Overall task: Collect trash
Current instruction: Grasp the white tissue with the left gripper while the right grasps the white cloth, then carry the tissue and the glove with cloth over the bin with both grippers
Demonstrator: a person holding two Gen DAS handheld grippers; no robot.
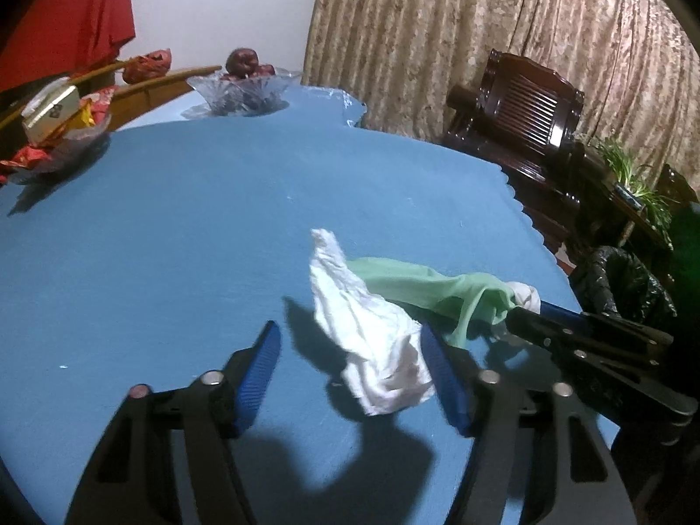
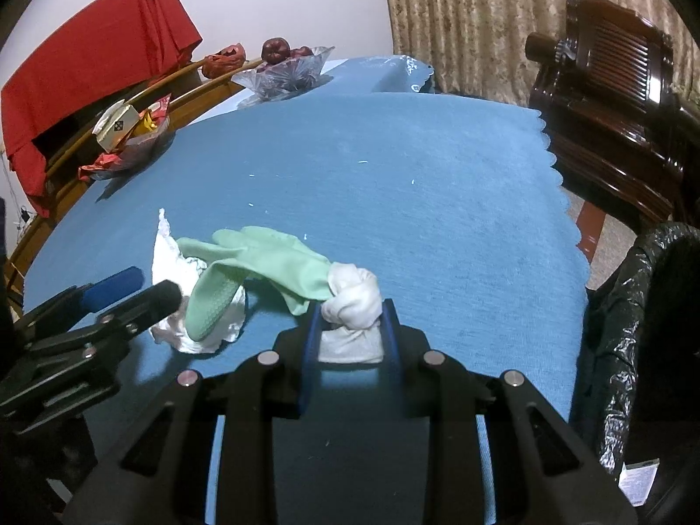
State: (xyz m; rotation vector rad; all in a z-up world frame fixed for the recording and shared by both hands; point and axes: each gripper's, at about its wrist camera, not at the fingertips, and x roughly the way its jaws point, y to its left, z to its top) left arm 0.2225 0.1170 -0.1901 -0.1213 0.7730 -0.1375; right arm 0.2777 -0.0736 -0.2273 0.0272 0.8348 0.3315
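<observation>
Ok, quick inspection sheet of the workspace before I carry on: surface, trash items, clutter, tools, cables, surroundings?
Surface: table under a blue cloth, scalloped edge on the right.
Job's things: crumpled white tissue lying on the cloth; green rubber glove draped partly over it, its white cuff bunched; black-lined bin beside the table's right edge.
Clutter: glass fruit bowl and a dish of snack packets at the far side.
Grippers: left tool open, the tissue between its fingers; right tool shut on the glove's cuff.
Cables: nothing seen.
Surroundings: patterned curtain, dark wooden chair, red fabric, potted plant.
</observation>
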